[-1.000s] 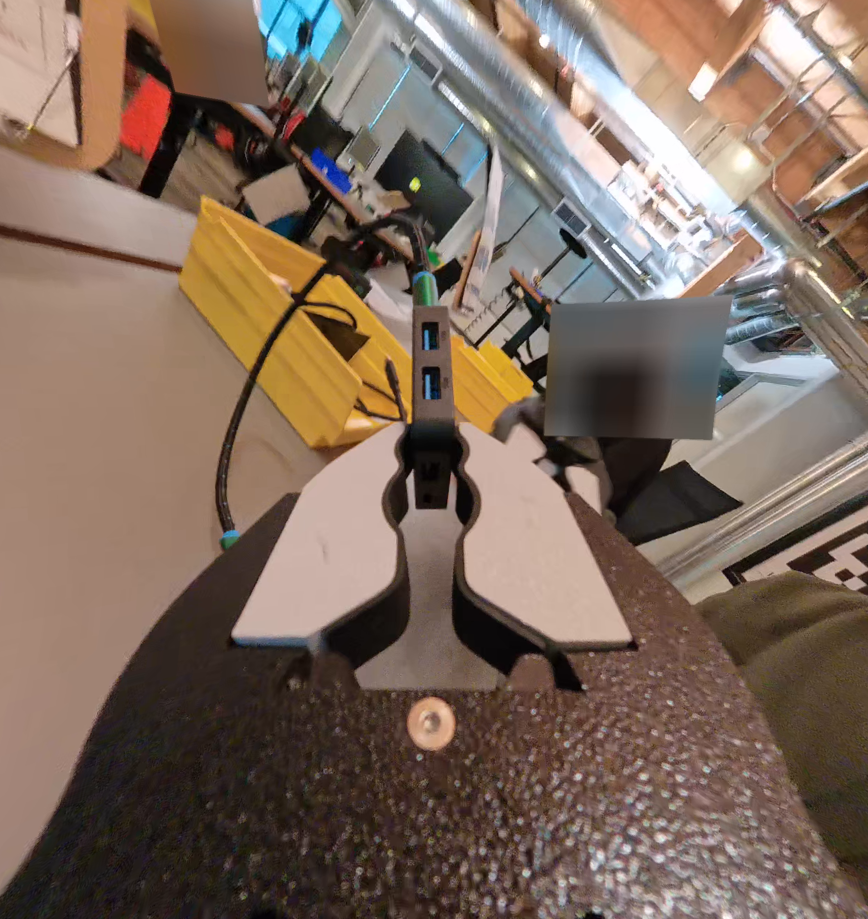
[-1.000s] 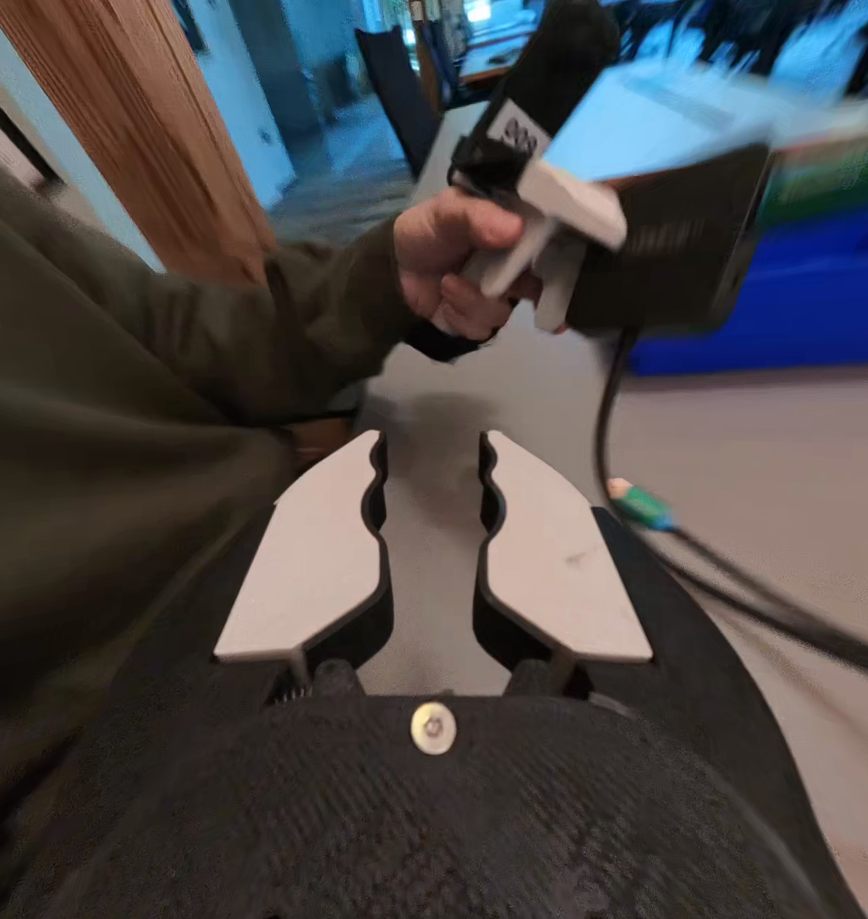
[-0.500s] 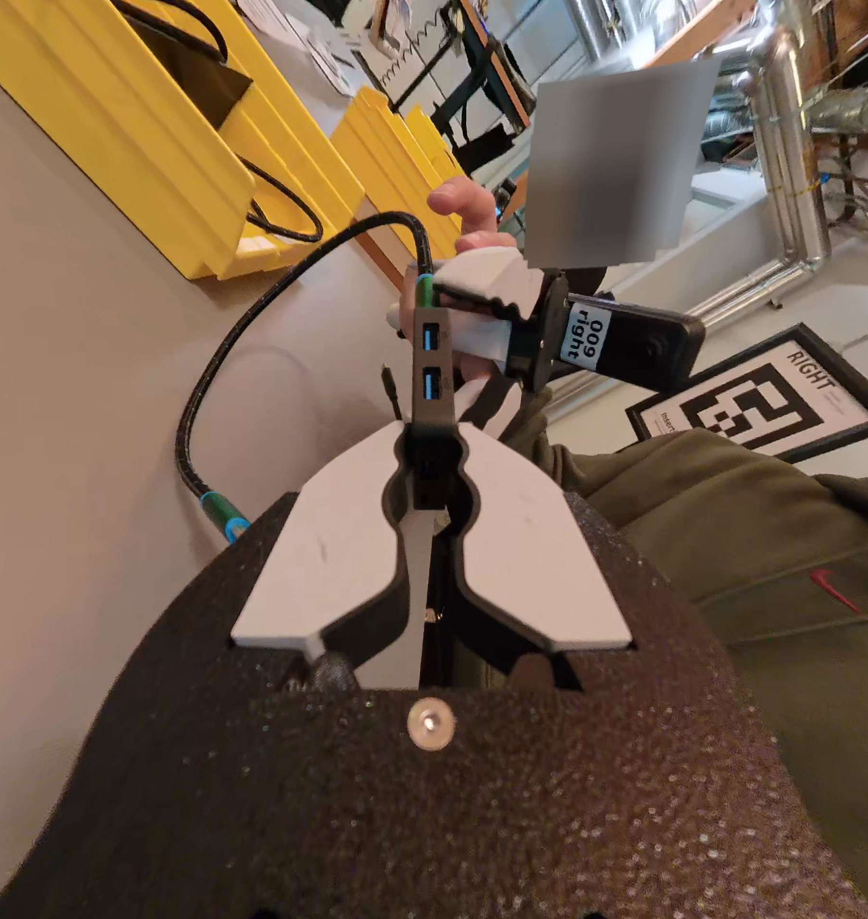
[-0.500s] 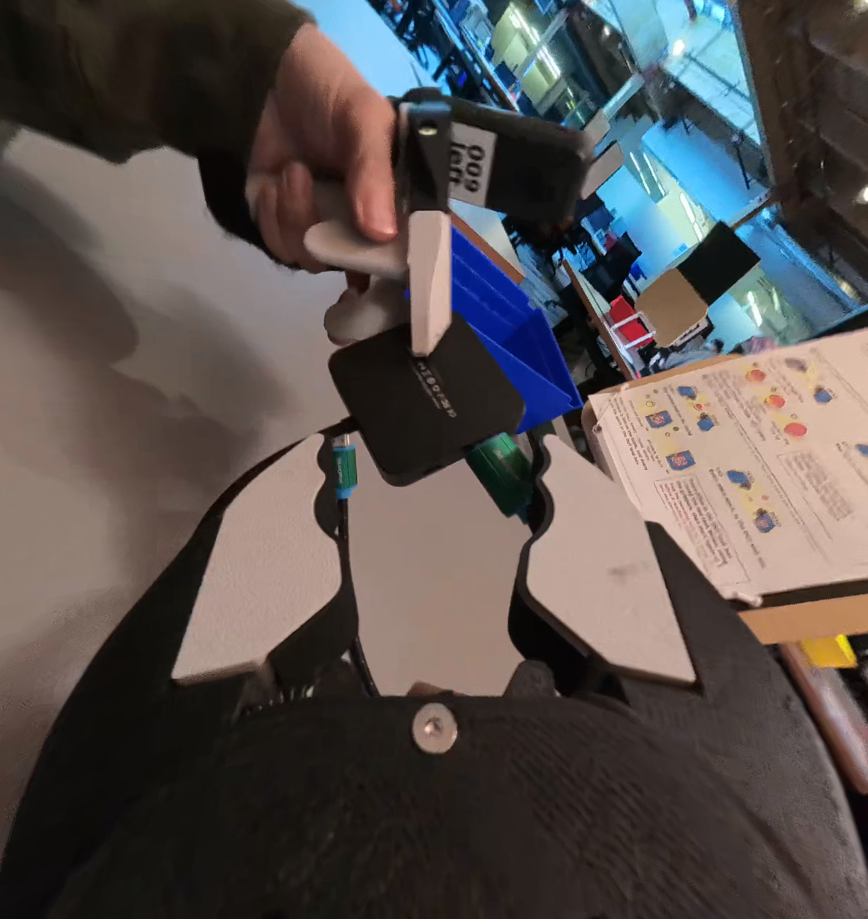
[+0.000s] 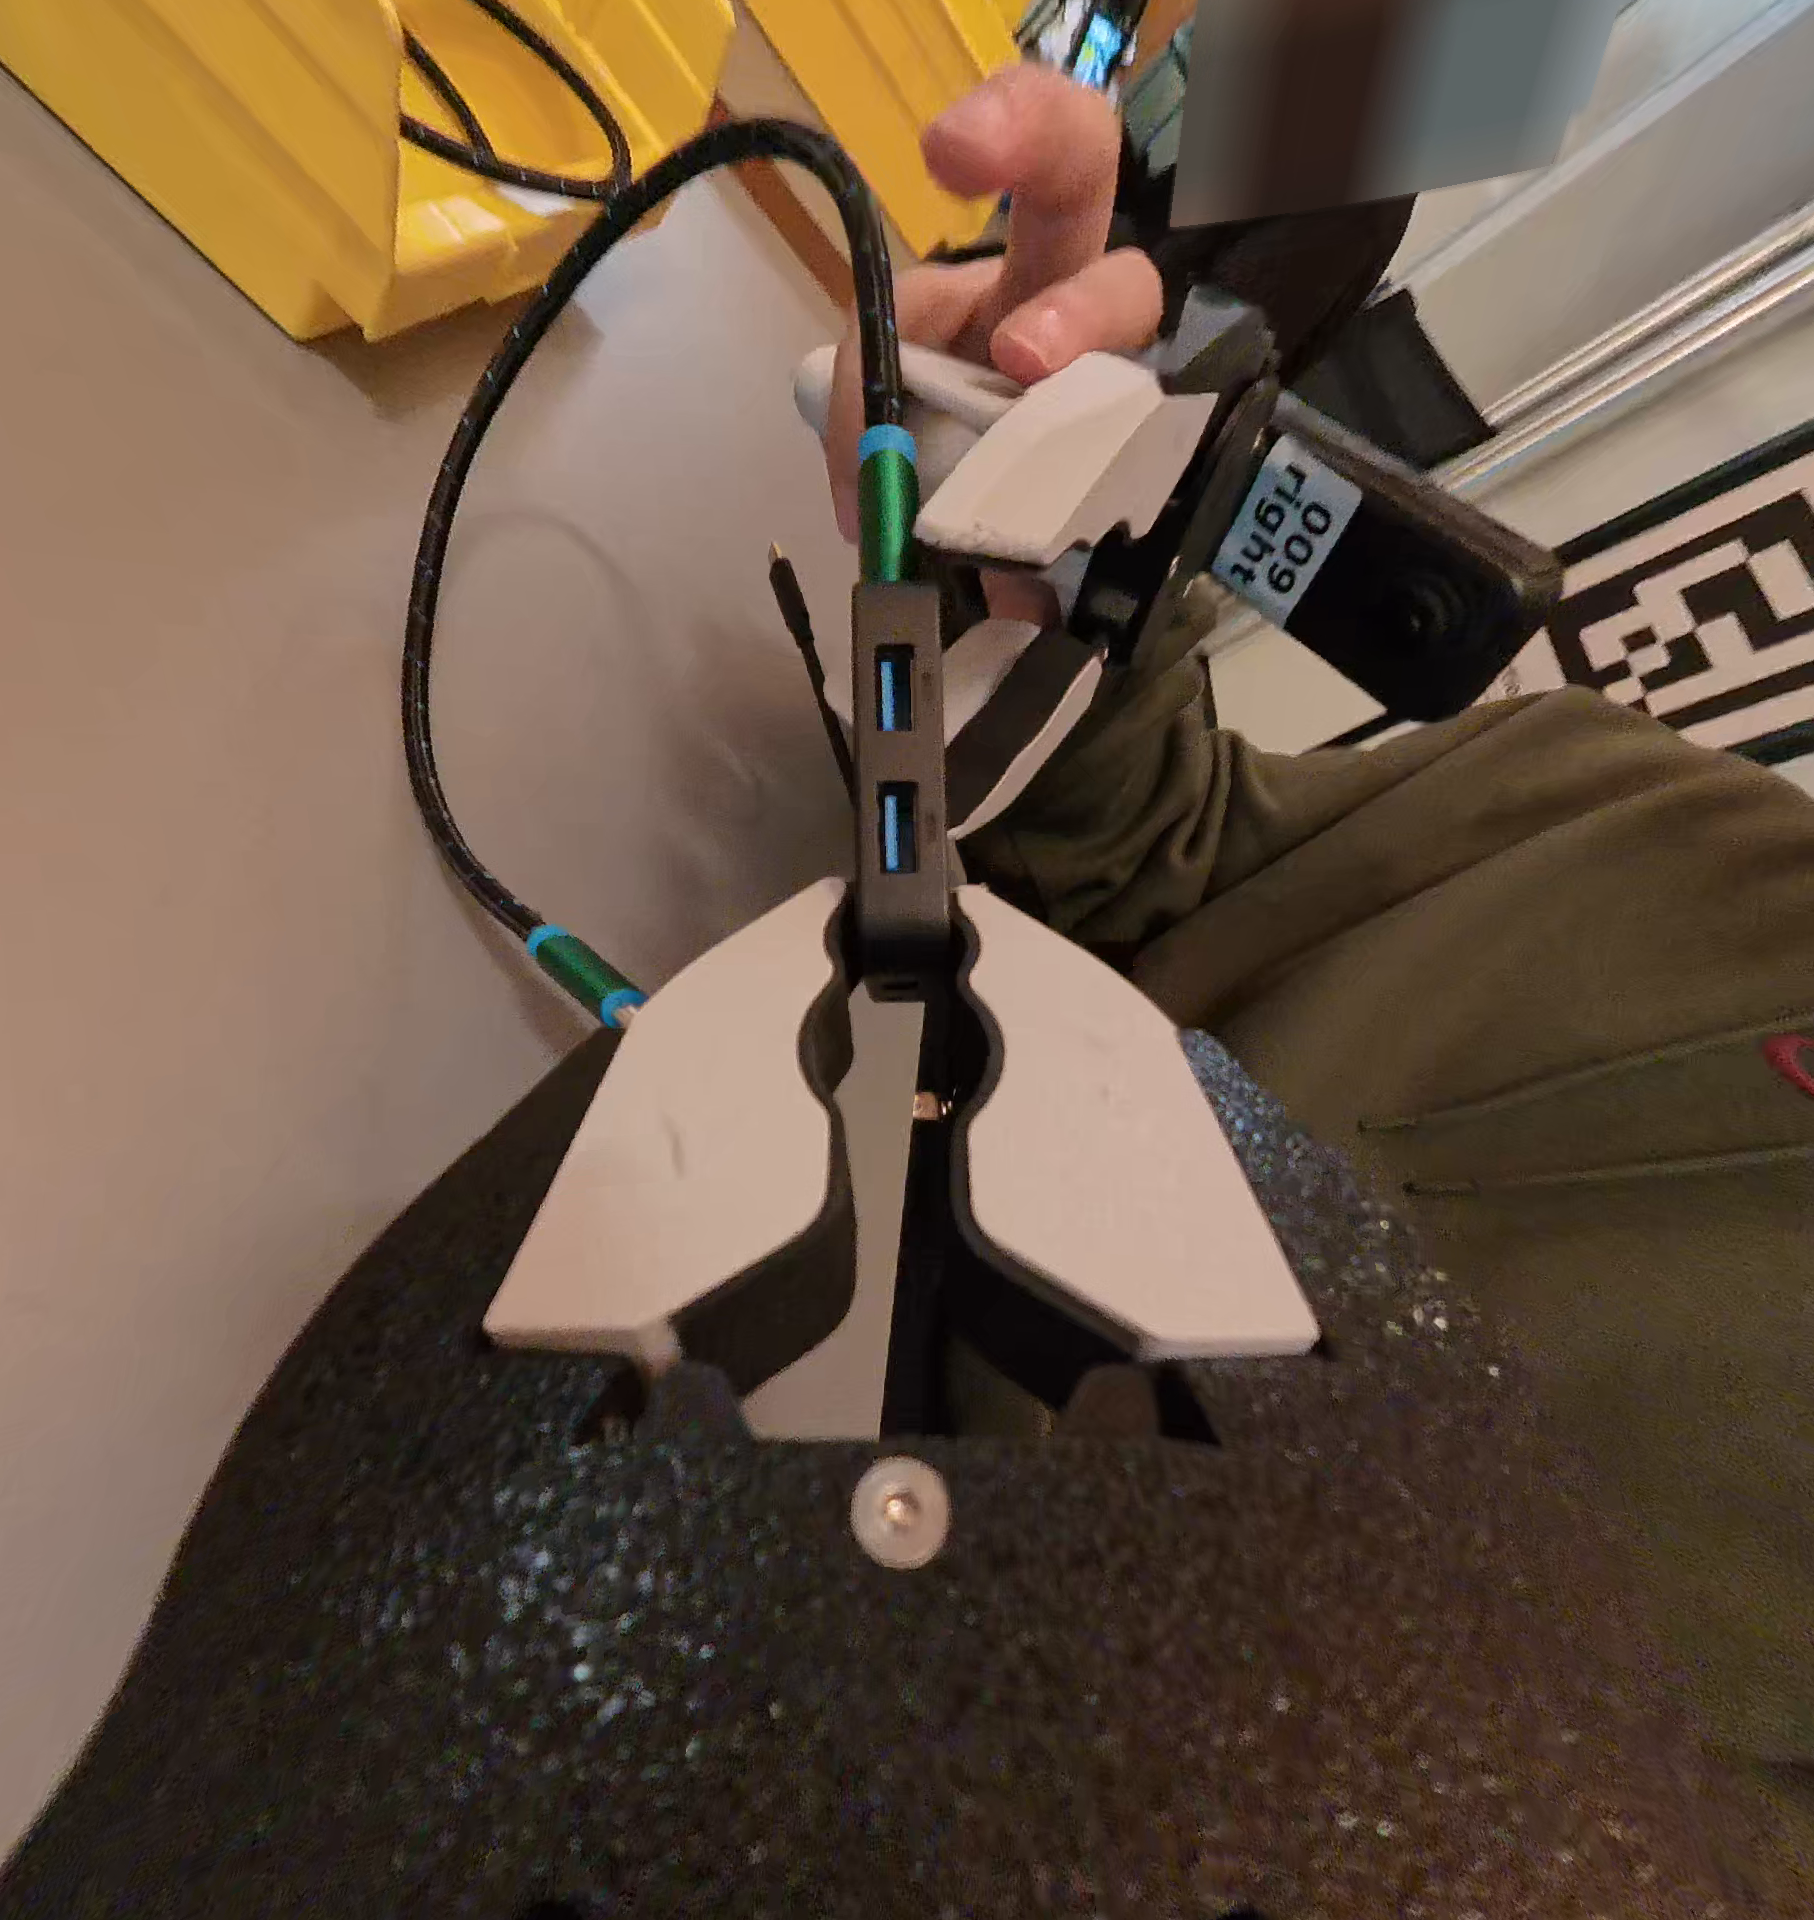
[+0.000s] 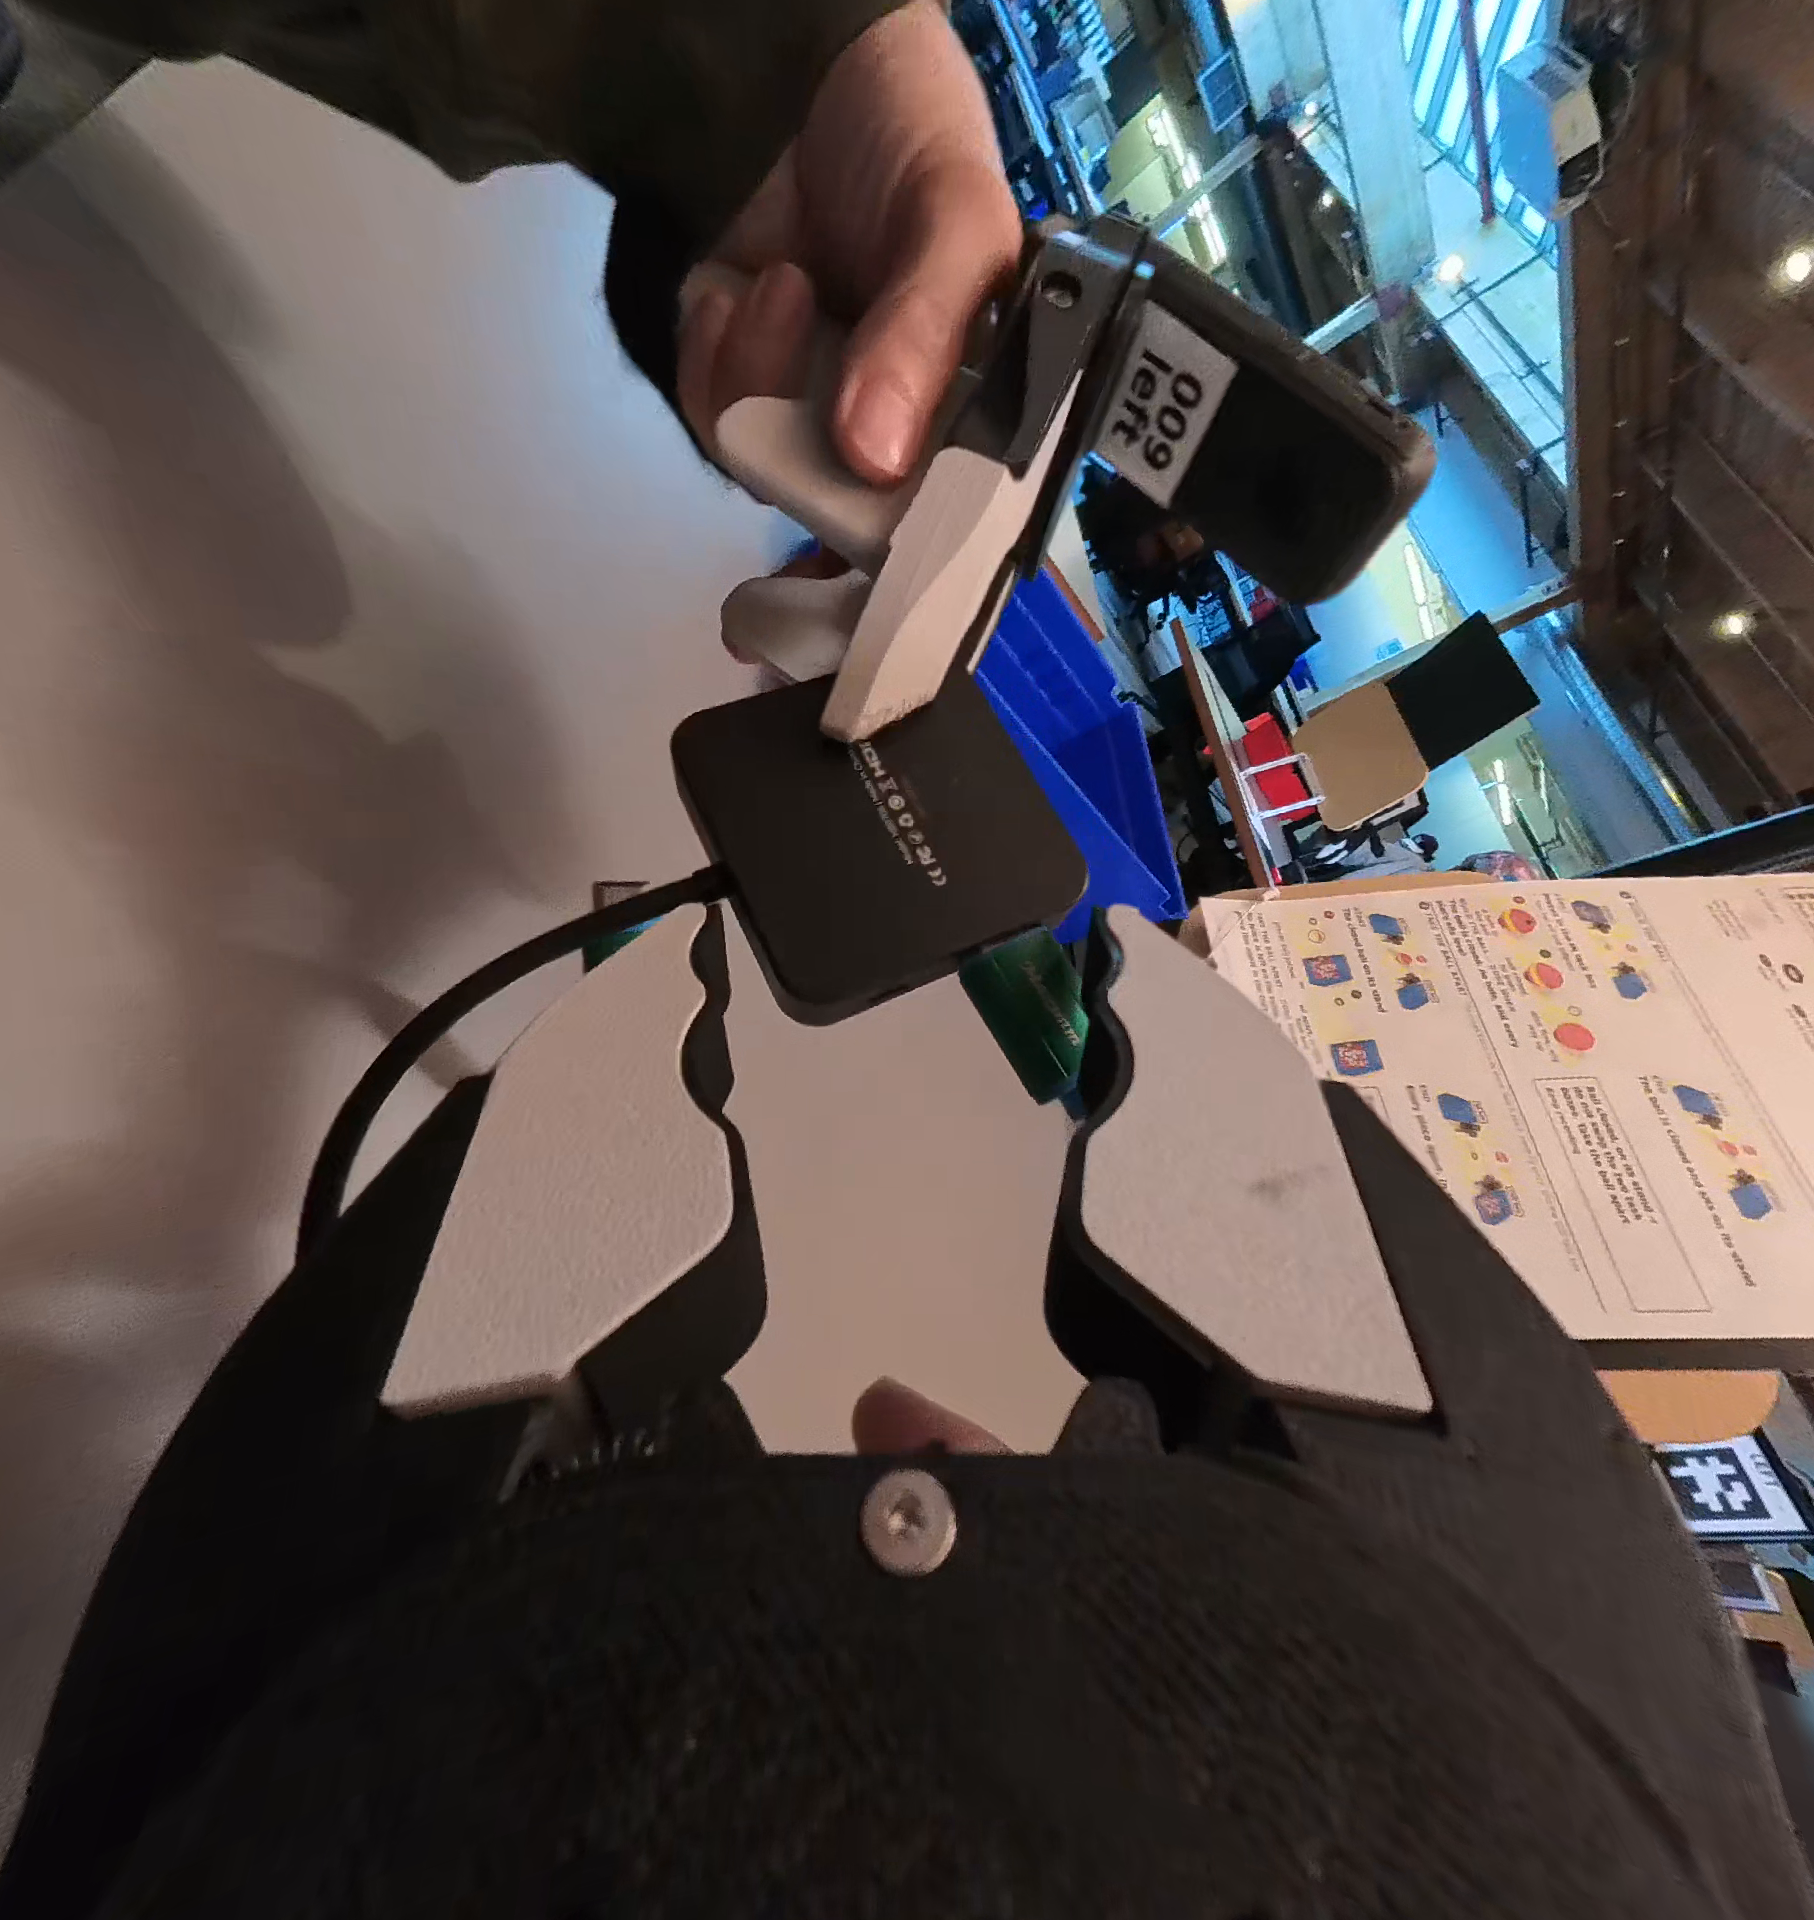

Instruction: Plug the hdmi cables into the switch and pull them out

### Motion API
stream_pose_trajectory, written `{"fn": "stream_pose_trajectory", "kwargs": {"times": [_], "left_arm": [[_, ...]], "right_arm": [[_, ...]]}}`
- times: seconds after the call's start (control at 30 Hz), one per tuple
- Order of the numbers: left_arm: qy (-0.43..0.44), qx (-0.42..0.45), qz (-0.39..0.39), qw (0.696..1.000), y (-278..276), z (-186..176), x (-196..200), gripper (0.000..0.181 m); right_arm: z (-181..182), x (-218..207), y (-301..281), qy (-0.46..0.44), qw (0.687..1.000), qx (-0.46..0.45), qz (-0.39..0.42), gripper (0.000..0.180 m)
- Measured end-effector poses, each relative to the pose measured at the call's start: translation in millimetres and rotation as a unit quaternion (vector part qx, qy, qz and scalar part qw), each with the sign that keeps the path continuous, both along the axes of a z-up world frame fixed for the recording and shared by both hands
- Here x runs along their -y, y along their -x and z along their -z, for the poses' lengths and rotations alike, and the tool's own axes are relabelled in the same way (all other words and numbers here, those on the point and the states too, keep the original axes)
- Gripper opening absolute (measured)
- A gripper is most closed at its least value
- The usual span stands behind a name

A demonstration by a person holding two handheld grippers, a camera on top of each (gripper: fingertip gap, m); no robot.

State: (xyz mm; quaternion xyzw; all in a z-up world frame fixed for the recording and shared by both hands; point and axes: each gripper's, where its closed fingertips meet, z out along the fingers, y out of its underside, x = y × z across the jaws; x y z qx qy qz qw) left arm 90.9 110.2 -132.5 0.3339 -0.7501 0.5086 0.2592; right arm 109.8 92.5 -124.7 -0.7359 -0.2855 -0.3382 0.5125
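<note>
One plug (image 6: 1028,1023) half hidden behind open right tool (image 6: 908,925), far plug (image 5: 581,977) cut off

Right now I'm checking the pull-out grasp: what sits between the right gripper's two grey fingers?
In the right wrist view, the right gripper is open; the green metal HDMI plug, seated in the flat black switch, lies beside its right finger, unclamped.
</note>
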Motion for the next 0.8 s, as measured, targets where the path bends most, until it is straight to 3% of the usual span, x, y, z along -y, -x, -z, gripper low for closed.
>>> {"fn": "stream_pose_trajectory", "kwargs": {"times": [0.07, 0.27, 0.47, 0.6, 0.7, 0.8], "left_arm": [[-0.01, 0.0, 0.01, 1.0, 1.3, 0.7, 1.7, 0.014], [-0.05, 0.01, 0.039, 0.998, 7.5, 4.4, 9.0, 0.014], [-0.109, 0.03, 0.042, 0.993, 4.0, 13.1, 12.7, 0.014], [-0.049, 0.145, -0.031, 0.988, -20.1, -16.0, 14.5, 0.018], [-0.037, 0.334, -0.083, 0.938, -27.8, -43.5, 10.3, 0.047], [-0.113, 0.513, -0.083, 0.847, -23.5, -42.7, 8.8, 0.07]], "right_arm": [[2.7, 4.1, 1.0, 0.023, 1.0, 0.007, -0.001, 0.078], [-1.8, 8.9, 6.9, 0.043, 0.999, 0.025, 0.006, 0.086], [20.9, 0.7, -7.1, 0.106, 0.99, 0.081, 0.043, 0.073], [1.2, 4.1, -21.9, 0.041, 0.995, 0.015, 0.085, 0.072], [-6.6, 17.7, -36.0, 0.017, 0.988, -0.095, 0.121, 0.072], [-5.2, 27.4, -36.5, 0.014, 0.978, -0.175, 0.112, 0.072]]}}
